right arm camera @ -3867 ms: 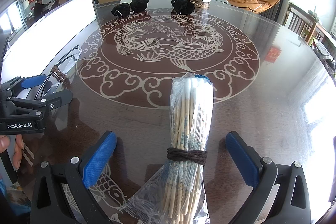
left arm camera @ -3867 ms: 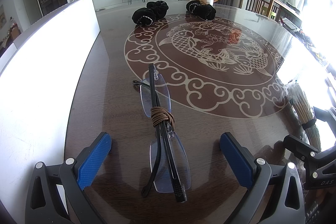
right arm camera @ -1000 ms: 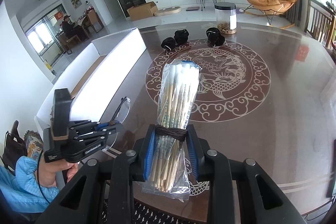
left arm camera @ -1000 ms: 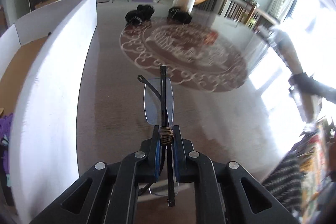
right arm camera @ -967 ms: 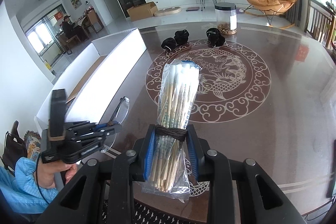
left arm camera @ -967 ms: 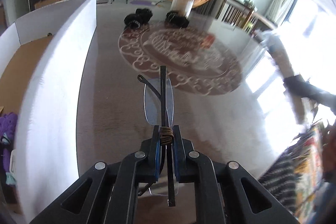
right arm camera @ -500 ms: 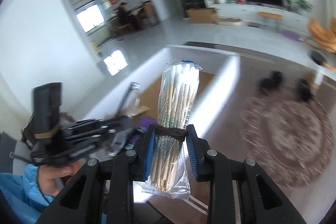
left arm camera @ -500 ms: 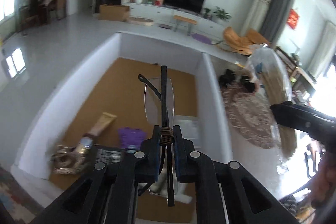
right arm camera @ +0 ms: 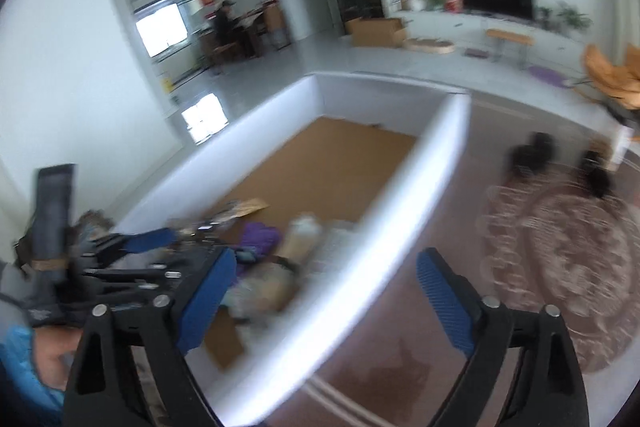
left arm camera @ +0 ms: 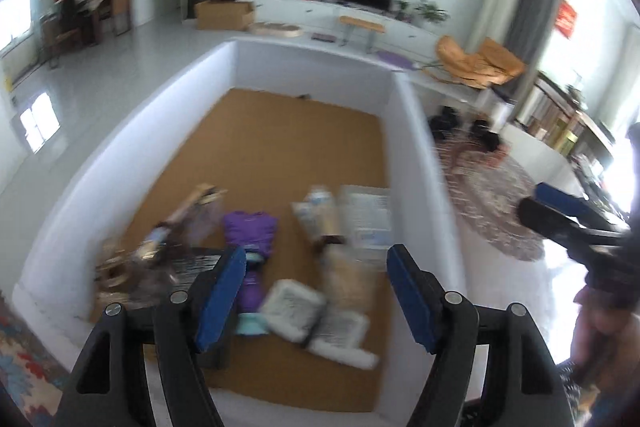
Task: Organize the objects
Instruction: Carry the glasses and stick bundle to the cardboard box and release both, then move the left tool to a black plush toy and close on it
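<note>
The left gripper (left arm camera: pixel 316 291) is held above the white box (left arm camera: pixel 416 163), its jaws spread wide with nothing between them. The right gripper (right arm camera: pixel 324 291) is held over the box's near wall and the table (right arm camera: pixel 420 359), jaws likewise wide and empty. A bundle of sticks (left arm camera: pixel 324 223) in plastic is seen lying on the brown floor of the box, beside a purple cloth (left arm camera: pixel 250 231) and white packets (left arm camera: pixel 296 309). The glasses cannot be made out in the blur.
</note>
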`<action>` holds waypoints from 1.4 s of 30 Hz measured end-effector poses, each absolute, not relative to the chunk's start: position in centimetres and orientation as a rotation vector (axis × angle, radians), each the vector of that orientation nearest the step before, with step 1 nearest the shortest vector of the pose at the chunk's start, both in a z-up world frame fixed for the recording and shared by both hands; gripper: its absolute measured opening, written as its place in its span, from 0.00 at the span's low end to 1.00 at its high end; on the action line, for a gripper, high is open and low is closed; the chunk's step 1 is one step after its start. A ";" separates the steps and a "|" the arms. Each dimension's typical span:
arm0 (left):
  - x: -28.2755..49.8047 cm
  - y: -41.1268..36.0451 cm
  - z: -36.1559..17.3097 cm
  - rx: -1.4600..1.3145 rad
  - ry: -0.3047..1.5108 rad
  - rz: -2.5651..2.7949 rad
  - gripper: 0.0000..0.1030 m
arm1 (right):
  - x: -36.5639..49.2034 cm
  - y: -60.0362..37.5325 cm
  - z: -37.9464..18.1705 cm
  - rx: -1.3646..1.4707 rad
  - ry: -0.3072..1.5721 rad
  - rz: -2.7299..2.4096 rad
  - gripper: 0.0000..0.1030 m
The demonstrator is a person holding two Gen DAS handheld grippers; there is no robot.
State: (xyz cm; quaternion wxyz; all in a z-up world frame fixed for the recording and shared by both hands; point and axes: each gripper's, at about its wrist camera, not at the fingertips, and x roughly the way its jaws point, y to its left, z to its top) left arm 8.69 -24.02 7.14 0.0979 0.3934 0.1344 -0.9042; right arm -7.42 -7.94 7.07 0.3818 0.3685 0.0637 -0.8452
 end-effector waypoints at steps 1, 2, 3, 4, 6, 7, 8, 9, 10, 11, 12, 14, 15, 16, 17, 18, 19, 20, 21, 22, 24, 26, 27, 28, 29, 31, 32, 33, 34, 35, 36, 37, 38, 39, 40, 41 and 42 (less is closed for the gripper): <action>8.3 -22.7 7.5 1.173 0.389 -2.719 0.70 | -8.3 -5.8 6.2 0.954 0.177 -2.228 0.97; 8.1 -21.0 7.9 1.191 0.378 -2.773 0.70 | -9.3 -3.9 5.2 0.982 0.193 -2.286 0.98; 7.6 -19.3 8.2 1.214 0.368 -2.822 0.70 | -10.3 -2.0 4.1 1.022 0.210 -2.339 0.98; 7.2 -17.3 8.5 1.245 0.358 -2.874 0.71 | -11.5 0.3 2.6 1.079 0.229 -2.400 0.98; 6.6 -13.8 8.7 1.302 0.324 -2.959 0.78 | -13.4 4.6 -0.1 1.191 0.238 -2.488 0.98; 6.3 -11.9 8.6 1.332 0.301 -2.995 0.81 | -14.1 6.3 -1.1 1.232 0.241 -2.516 0.98; 6.0 -10.2 8.3 1.364 0.278 -3.021 0.85 | -14.8 8.0 -1.9 1.272 0.241 -2.541 0.98; 5.7 -8.7 7.9 1.395 0.255 -3.043 0.87 | -15.5 9.9 -3.0 1.316 0.236 -2.569 0.98; 5.4 -7.2 7.3 1.418 0.232 -3.071 0.87 | -15.9 11.0 -3.8 1.336 0.238 -2.585 0.98; 5.0 -5.9 6.6 1.427 0.214 -3.098 0.87 | -16.1 12.0 -4.2 1.355 0.244 -2.600 0.98; 4.4 -5.1 5.7 1.429 0.205 -3.115 0.87 | -16.3 13.2 -4.6 1.372 0.251 -2.620 0.98; 3.2 -3.7 3.4 1.388 0.198 -3.118 0.87 | -16.8 14.7 -4.9 1.386 0.247 -2.639 0.98; 2.5 -3.5 2.2 1.374 0.195 -3.094 0.87 | -16.6 14.8 -4.8 1.394 0.245 -2.645 0.98; 1.6 -3.2 1.0 1.380 0.187 -3.048 0.87 | -16.7 15.2 -4.8 1.396 0.238 -2.645 0.98; 0.7 -3.0 -0.1 1.401 0.182 -3.008 0.87 | -16.9 15.5 -4.9 1.392 0.226 -2.645 0.98; -0.2 -2.4 -0.8 1.431 0.182 -2.976 0.87 | -17.1 16.0 -4.8 1.388 0.226 -2.657 0.99; -0.9 -2.2 -1.5 1.452 0.177 -2.956 0.87 | -17.4 16.1 -4.8 1.385 0.231 -2.666 0.99; -1.7 -2.0 -2.0 1.469 0.165 -2.938 0.87 | -17.5 16.3 -4.8 1.379 0.235 -2.670 0.99; -2.2 -2.0 -2.5 1.479 0.151 -2.920 0.87 | -17.6 16.5 -4.8 1.367 0.227 -2.667 1.00; -2.7 -1.8 -2.9 1.494 0.129 -2.901 0.87 | -17.7 16.7 -4.9 1.361 0.207 -2.662 1.00; -3.6 -1.6 -4.0 1.526 0.098 -2.860 0.87 | -18.1 17.0 -5.2 1.376 0.147 -2.645 1.00; -3.9 -2.1 -4.3 1.520 0.059 -2.843 0.87 | -17.9 16.9 -5.1 1.375 0.148 -2.650 1.00; -3.8 -2.5 -4.4 1.526 0.049 -2.836 0.87 | -17.9 16.9 -5.1 1.375 0.148 -2.653 1.00; -4.3 -2.3 -4.5 1.527 0.023 -2.829 0.87 | -17.7 16.7 -5.2 1.374 0.150 -2.655 1.00; -4.6 -2.3 -4.6 1.525 -0.001 -2.823 0.87 | -17.6 16.7 -5.2 1.374 0.150 -2.657 1.00; -5.5 -2.0 -4.8 1.531 -0.066 -2.823 0.91 | -17.5 16.7 -5.3 1.376 0.143 -2.661 1.00; -5.9 -1.9 -4.6 1.543 -0.066 -2.822 0.95 | -17.5 16.7 -5.3 1.376 0.142 -2.661 1.00; -6.4 -1.8 -4.6 1.556 -0.069 -2.814 0.95 | -17.5 16.7 -5.3 1.378 0.138 -2.663 1.00; -7.2 -1.9 -4.5 1.578 -0.067 -2.800 0.95 | -17.5 16.7 -5.3 1.378 0.138 -2.663 1.00; -8.2 -2.1 -4.3 1.606 -0.059 -2.783 0.95 | -17.5 16.8 -5.3 1.378 0.138 -2.664 1.00; -9.5 -2.4 -3.8 1.617 -0.037 -2.775 0.95 | -17.5 16.8 -5.3 1.377 0.137 -2.664 1.00; -10.6 -2.6 -3.2 1.611 -0.018 -2.779 0.95 | -17.4 16.7 -5.3 1.377 0.137 -2.665 1.00; -12.1 -3.0 -2.5 1.599 0.001 -2.787 0.95 | -17.5 16.8 -5.2 1.377 0.136 -2.665 1.00; -13.8 -3.5 -1.8 1.591 0.013 -2.789 0.95 | -17.5 16.8 -5.2 1.377 0.136 -2.665 1.00; -16.0 -4.1 -1.3 1.583 0.018 -2.784 0.95 | -17.5 16.8 -5.3 1.377 0.136 -2.665 1.00; -17.9 -4.7 -0.9 1.576 0.024 -2.783 0.95 | -17.5 16.8 -5.3 1.377 0.137 -2.665 1.00; -20.3 -5.5 -0.5 1.571 0.035 -2.784 0.95 | -17.5 16.8 -5.2 1.377 0.136 -2.665 1.00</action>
